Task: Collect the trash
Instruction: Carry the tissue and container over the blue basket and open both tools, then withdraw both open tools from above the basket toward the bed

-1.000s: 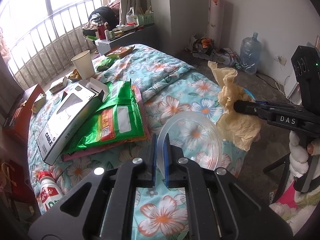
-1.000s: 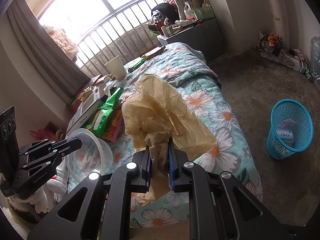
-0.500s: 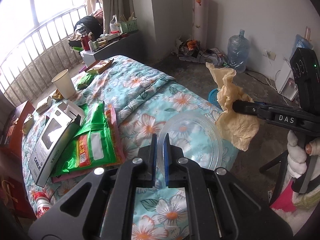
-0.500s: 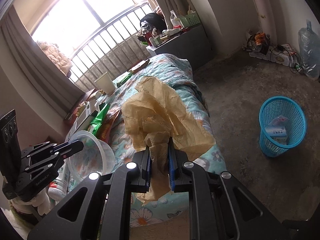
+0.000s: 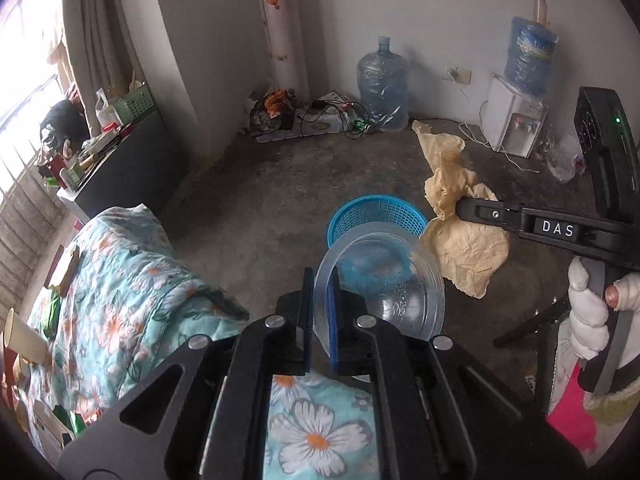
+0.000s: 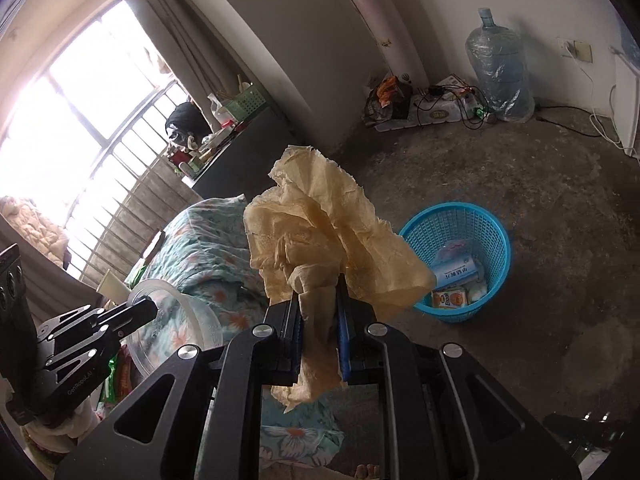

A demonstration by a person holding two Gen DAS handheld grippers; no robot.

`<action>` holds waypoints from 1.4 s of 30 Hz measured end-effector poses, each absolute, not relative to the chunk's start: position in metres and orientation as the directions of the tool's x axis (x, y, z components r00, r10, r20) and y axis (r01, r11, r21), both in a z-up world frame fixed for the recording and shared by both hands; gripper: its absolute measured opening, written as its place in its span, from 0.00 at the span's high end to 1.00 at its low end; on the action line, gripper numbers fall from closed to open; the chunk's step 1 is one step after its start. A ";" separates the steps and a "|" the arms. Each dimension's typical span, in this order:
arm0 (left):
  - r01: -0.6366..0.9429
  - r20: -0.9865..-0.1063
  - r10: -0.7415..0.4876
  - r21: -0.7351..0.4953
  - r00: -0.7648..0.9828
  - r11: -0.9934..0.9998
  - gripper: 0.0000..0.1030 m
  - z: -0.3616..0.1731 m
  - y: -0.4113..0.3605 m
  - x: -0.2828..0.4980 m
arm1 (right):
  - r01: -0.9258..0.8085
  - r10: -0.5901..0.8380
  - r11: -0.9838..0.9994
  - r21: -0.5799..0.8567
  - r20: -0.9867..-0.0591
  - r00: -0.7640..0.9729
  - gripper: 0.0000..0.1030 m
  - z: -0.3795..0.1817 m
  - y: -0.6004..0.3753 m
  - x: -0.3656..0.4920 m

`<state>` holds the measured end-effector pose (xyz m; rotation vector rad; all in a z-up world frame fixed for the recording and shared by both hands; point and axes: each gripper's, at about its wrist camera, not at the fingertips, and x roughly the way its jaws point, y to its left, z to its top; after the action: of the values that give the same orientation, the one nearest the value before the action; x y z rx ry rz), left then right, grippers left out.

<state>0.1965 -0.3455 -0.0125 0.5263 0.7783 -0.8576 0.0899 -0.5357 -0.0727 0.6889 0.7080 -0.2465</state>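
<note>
Above the floor beside the bed, a clear plastic bowl (image 5: 380,280) is pinched at its thin, light, flexible rim by the left tool (image 5: 321,292); soft crumpled paper (image 6: 320,232), easily slipped, is clamped by the right tool (image 6: 319,312) near the blue basket (image 6: 460,236).

Daylight pours in from the barred window (image 6: 80,128) at left, blown out to white glare; the far wall (image 5: 440,20) and concrete floor (image 6: 500,360) sit dimmer and soft; fisheye bending curves straight edges, and dark vignette rings both views.
</note>
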 end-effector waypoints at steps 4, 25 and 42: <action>0.865 -0.829 -0.443 0.091 0.340 0.493 0.95 -0.048 -0.414 0.214 | 0.522 0.009 0.700 0.488 -0.737 0.676 0.86 -0.116 -0.582 0.116; 0.867 -0.834 -0.476 0.006 0.279 0.498 0.37 -0.128 -0.508 0.277 | 0.709 0.064 0.539 0.454 -0.862 0.503 0.60 -0.298 -0.697 0.162; 0.773 -0.591 -0.681 -0.147 0.432 0.617 0.19 0.034 -0.261 0.178 | 0.455 -0.113 0.793 0.405 -0.636 0.764 0.26 -0.121 -0.489 0.067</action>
<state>0.1776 -0.2606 0.0344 0.1541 0.6608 -0.9106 0.0666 -0.4887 -0.1207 0.5801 0.6323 -0.3285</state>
